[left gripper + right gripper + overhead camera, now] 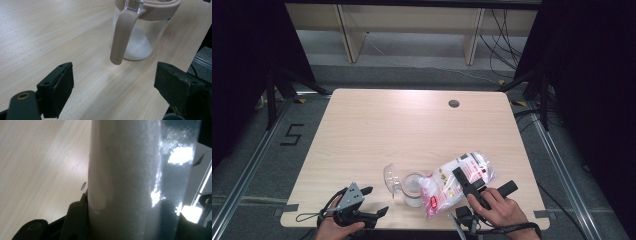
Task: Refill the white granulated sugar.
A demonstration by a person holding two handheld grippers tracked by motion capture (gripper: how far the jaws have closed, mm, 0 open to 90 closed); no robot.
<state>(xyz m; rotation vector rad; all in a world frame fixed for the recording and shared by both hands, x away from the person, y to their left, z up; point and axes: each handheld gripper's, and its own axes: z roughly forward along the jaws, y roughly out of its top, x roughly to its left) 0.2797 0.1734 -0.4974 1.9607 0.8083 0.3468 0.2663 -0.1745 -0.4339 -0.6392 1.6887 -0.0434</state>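
Plastic bag (459, 180) tilted over jar (413, 189), clamped by right gripper (472, 186).

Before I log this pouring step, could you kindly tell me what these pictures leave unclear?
- Bag mouth, high view: whether it reaches into the jar is too small to tell.
- Bag print, high view: too small to read.
- Right gripper jaw tips, right gripper view: hidden by the bag between them.
- Jar rim, left gripper view: cut off by the top edge.
- Left gripper: open, nothing between the jaws.
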